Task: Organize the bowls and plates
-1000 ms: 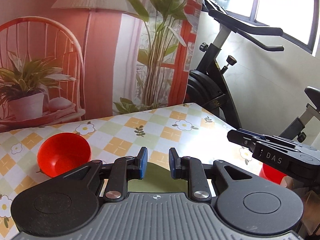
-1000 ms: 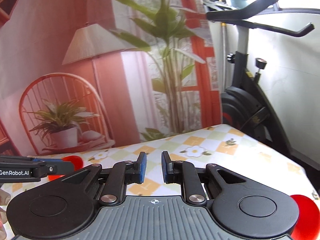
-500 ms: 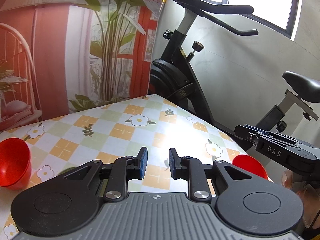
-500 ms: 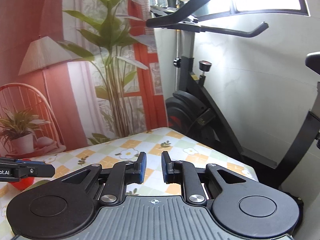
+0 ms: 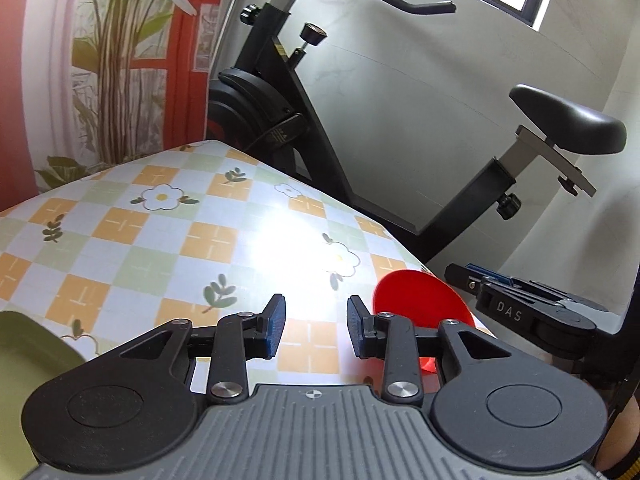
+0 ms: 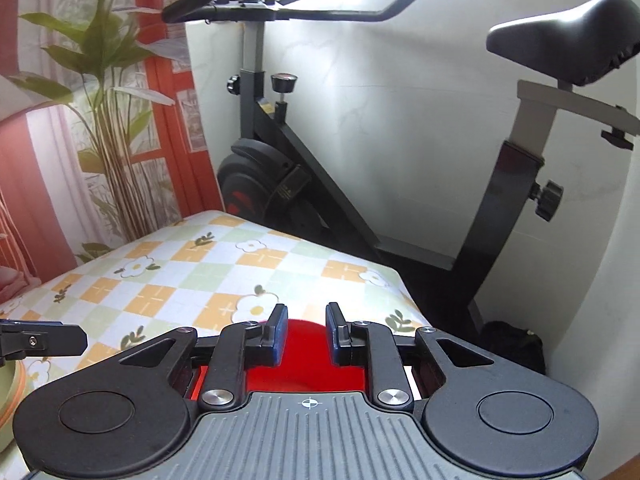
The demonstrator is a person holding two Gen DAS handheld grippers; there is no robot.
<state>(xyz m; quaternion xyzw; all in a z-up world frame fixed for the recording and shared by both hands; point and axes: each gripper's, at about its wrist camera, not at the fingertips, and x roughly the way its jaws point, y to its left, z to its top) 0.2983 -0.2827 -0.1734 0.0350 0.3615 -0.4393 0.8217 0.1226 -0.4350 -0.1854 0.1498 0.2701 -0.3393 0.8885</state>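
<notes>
One red bowl (image 5: 420,300) sits on the bench (image 5: 168,240), at its near right corner; the right wrist view shows the same bowl (image 6: 306,360) just under that camera. One pale green dish (image 5: 28,360), only partly in view, lies at the near left of the bench. Two hand-held grippers show: the left one (image 5: 316,330) over the near part of the bench and the right one (image 6: 306,332) above the red bowl. Each has two blue-padded fingers. One exercise bike (image 5: 280,120) stands beyond the far right edge of the bench, with one saddle (image 5: 568,120).
</notes>
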